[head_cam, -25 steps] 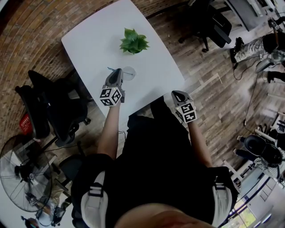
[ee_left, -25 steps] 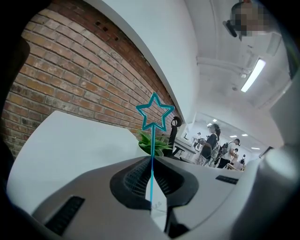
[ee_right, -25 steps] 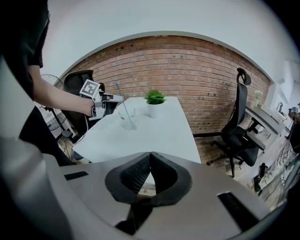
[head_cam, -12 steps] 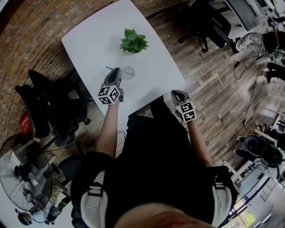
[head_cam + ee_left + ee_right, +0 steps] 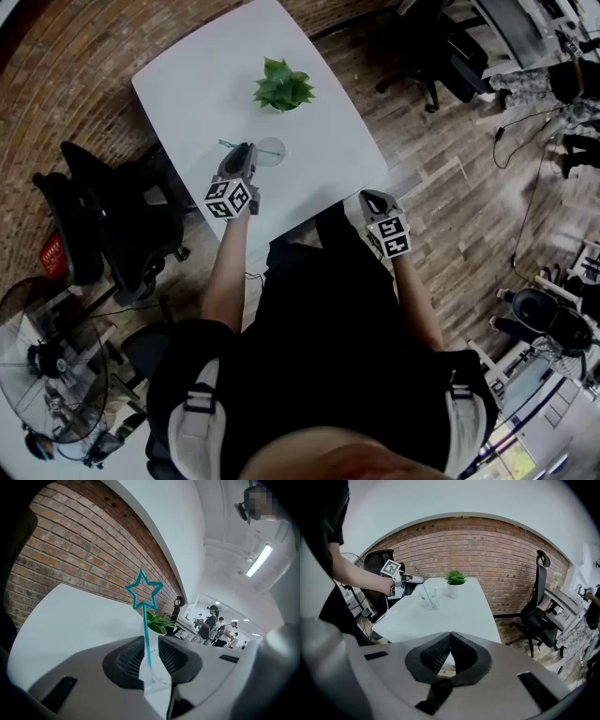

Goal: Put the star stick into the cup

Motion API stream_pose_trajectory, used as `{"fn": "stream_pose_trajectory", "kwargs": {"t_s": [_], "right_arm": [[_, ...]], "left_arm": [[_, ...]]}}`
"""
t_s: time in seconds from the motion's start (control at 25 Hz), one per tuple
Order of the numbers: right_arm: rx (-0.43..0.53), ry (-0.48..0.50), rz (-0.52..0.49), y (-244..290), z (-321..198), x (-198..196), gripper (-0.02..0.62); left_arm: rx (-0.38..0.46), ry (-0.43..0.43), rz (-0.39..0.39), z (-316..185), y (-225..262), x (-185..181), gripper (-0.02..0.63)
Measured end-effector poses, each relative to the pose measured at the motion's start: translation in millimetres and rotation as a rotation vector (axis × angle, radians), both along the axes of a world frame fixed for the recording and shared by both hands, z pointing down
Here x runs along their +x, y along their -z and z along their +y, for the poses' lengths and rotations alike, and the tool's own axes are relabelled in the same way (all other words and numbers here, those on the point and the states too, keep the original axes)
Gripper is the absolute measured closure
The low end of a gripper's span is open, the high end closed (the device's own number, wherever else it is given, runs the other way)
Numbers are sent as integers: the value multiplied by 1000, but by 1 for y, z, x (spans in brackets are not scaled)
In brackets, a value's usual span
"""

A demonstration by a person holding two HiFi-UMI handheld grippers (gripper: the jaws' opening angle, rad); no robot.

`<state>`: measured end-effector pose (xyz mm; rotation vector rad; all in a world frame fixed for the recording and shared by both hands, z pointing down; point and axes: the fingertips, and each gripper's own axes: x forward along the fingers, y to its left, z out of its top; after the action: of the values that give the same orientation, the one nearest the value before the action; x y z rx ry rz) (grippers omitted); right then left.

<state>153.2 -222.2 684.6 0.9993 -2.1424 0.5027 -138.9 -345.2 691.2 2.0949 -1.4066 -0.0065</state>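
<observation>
The teal star stick [image 5: 143,590] stands upright between my left gripper's [image 5: 151,641] jaws, its lower end in the clear cup [image 5: 159,679] just below them. These jaws have just been opening: a gap shows beside the stick, so they are open around it. In the head view the left gripper [image 5: 246,159] is at the cup [image 5: 271,152] on the white table [image 5: 197,84], and the star end [image 5: 223,144] sticks out to the left. My right gripper [image 5: 372,199] hangs shut and empty off the table's near edge. From there I see the cup [image 5: 428,597] holding the stick.
A small potted plant [image 5: 282,86] stands on the table beyond the cup, also seen as the plant [image 5: 455,583]. Black office chairs [image 5: 112,225] sit left of the table, and another chair [image 5: 536,606] to the right. A brick wall runs behind.
The left gripper and the star end have shifted a touch to the left at the cup. The right gripper has kept still.
</observation>
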Motion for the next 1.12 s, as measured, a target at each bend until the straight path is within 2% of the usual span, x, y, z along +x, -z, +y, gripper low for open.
{"fn": "stream_pose_trajectory", "kwargs": {"t_s": [0.08,0.32,0.64,0.88,1.12], "right_arm": [[4,0,-3,1,0,-2,597],[21,8,-18,6,-2,-9,597],[52,15,-47,14,0,-25,597],[84,22,-68,20,3,-42,597],[96,36,-86,24,14,-62,597]], "left_arm": [[-13,3,1,3,-2,-1,472],[-39,-9,-9,12,-3,-1,425],[-48,-51,-71,33,0,-3,411],[-19,-103,-130,53,10,2,411],[7,-176,-240,79,18,4,411]]}}
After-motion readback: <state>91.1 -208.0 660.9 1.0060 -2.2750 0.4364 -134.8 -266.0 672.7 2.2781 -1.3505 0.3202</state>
